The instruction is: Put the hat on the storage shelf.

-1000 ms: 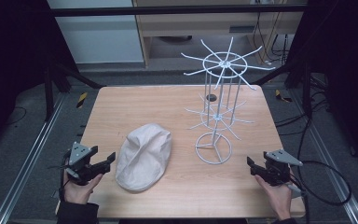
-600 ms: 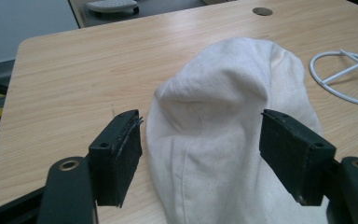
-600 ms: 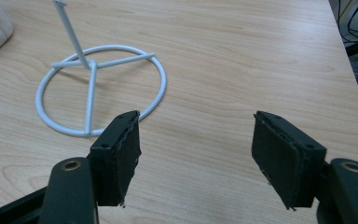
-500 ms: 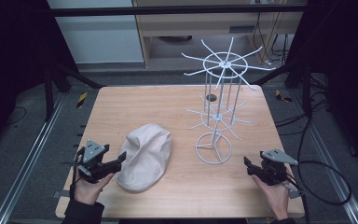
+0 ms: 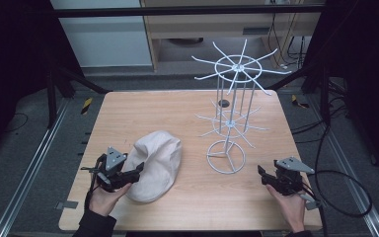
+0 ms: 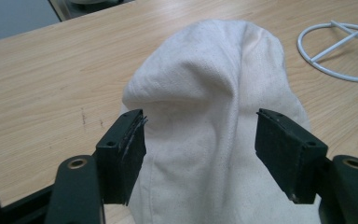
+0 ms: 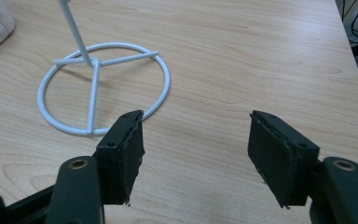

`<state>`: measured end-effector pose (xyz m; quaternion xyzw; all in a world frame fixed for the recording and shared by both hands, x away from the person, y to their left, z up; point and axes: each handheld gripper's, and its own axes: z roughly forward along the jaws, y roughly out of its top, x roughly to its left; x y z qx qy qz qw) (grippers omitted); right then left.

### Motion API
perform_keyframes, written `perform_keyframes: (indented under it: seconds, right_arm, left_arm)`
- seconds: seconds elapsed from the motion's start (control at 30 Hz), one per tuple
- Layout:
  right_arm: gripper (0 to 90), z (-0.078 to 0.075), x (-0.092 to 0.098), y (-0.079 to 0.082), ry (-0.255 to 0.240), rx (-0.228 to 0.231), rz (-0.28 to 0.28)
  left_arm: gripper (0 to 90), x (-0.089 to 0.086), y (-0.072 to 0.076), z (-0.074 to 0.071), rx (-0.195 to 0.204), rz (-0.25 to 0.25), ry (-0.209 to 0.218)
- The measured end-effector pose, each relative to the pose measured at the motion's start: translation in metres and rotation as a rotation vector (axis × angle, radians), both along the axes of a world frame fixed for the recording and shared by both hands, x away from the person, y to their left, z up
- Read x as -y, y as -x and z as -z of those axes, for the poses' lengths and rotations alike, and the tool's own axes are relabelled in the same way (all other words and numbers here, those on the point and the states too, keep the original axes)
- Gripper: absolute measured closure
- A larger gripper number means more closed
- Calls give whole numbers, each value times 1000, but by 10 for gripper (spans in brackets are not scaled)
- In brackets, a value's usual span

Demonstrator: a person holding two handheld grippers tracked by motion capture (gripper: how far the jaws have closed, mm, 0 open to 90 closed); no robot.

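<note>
A cream cloth cap (image 5: 156,162) lies on the wooden table (image 5: 143,113) left of the middle. My left gripper (image 5: 134,173) sits at the cap's near left edge. In the left gripper view the cap (image 6: 209,88) lies between the pads of the left gripper (image 6: 200,119), which stand apart from the cloth; these jaws have just been closing. A white wire rack (image 5: 233,98) stands upright to the right of the cap on a ring base (image 5: 225,157). My right gripper (image 5: 262,174) rests near the front right, open with nothing between its jaws, which have just been closing; the ring base (image 7: 103,88) lies just ahead of the right gripper (image 7: 196,116).
A small dark hole (image 5: 223,103) marks the table behind the rack. Cables (image 5: 340,173) trail on the floor at the right. The rack's spokes (image 5: 256,81) reach out wide at two heights. Bare wood lies between the ring base and the table's right edge.
My left gripper has slid right along the front of the table until its jaws straddle the cap's near edge. The right hand stayed in place, its jaws a little narrower.
</note>
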<state>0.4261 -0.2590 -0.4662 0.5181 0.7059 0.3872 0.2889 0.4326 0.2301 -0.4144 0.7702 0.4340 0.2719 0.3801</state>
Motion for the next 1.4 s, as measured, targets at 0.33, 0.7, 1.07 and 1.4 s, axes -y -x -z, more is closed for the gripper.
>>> perform_keyframes:
  seconds: [0.33,0.7,1.07,1.4]
  right_arm:
    - [382,1,2,-1,1,-3,-2]
    - [387,2,3,-2,0,-13,-2]
    - [388,3,3,-2,2,-18,-9]
    - [389,4,3,-3,-1,-27,-15]
  left_arm:
    - [420,12,-10,15,-47,-4,-47]
    - [581,23,-20,24,-61,-10,-103]
    - [796,30,-27,27,-102,7,-91]
    - [875,26,-32,27,-159,17,-46]
